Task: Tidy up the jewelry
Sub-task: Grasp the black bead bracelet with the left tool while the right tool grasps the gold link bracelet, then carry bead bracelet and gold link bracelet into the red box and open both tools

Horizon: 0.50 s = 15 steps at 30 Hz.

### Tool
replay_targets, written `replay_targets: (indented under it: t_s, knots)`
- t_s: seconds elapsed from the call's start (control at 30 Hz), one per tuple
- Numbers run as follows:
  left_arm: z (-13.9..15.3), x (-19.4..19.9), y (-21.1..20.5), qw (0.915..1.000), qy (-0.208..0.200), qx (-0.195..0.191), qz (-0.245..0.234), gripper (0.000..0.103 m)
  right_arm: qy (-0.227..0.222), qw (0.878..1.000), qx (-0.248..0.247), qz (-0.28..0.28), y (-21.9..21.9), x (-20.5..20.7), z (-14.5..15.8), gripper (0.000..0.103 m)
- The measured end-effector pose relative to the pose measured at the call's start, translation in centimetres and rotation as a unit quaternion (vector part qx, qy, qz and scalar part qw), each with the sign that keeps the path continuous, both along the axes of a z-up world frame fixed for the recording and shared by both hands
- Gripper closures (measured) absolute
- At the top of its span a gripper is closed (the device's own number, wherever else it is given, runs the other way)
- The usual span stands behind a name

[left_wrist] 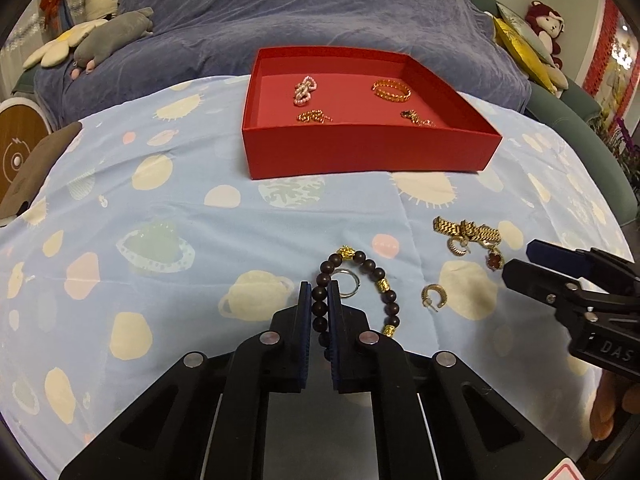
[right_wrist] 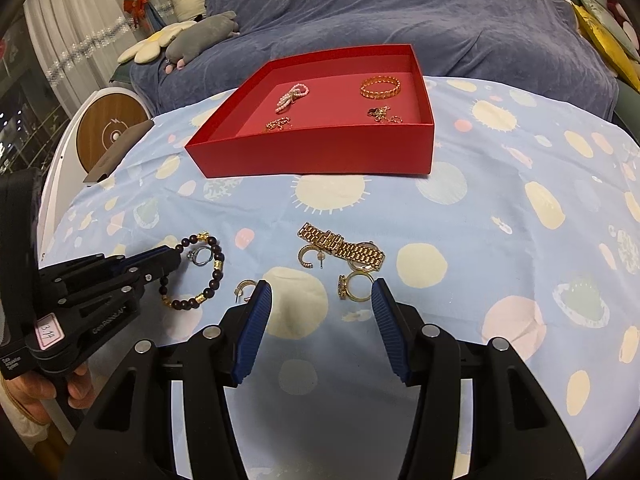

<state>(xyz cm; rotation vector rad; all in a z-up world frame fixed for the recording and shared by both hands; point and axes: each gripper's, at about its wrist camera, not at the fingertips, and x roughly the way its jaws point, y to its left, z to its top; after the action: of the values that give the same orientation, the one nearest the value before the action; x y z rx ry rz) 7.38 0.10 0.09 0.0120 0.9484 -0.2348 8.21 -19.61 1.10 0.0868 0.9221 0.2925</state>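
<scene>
left tool (left_wrist: 319, 300) clamps bead bracelet (left_wrist: 362, 262) | red box (left_wrist: 368, 152) beyond

Dark wooden bead bracelet (left_wrist: 362, 280) with gold spacers, lower centre, lying flat around a silver ring (left_wrist: 347, 283). Gold watch (left_wrist: 468, 230) and hoop earring (left_wrist: 434, 296) at right. Red box (left_wrist: 372, 152), upper centre, contains four pieces.

cloth (right_wrist: 500, 184) before red box (right_wrist: 320, 152) open | box wall (low, seemingly) blocks

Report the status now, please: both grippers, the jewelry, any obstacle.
Left gripper shut on dark wooden bead bracelet. Right gripper open, empty. Red square box holds four pieces. Silver ring lies inside bracelet loop.
</scene>
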Motion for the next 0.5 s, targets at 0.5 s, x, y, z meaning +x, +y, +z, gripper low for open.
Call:
replay_targets:
  t_s: [0.5]
  knots:
    - [4.4,-1.0,-0.2,0.9970,-0.027,-0.070,-0.020,0.097,-0.013,1.000,-0.014,0.013,1.6,3.5,-0.5,0.064]
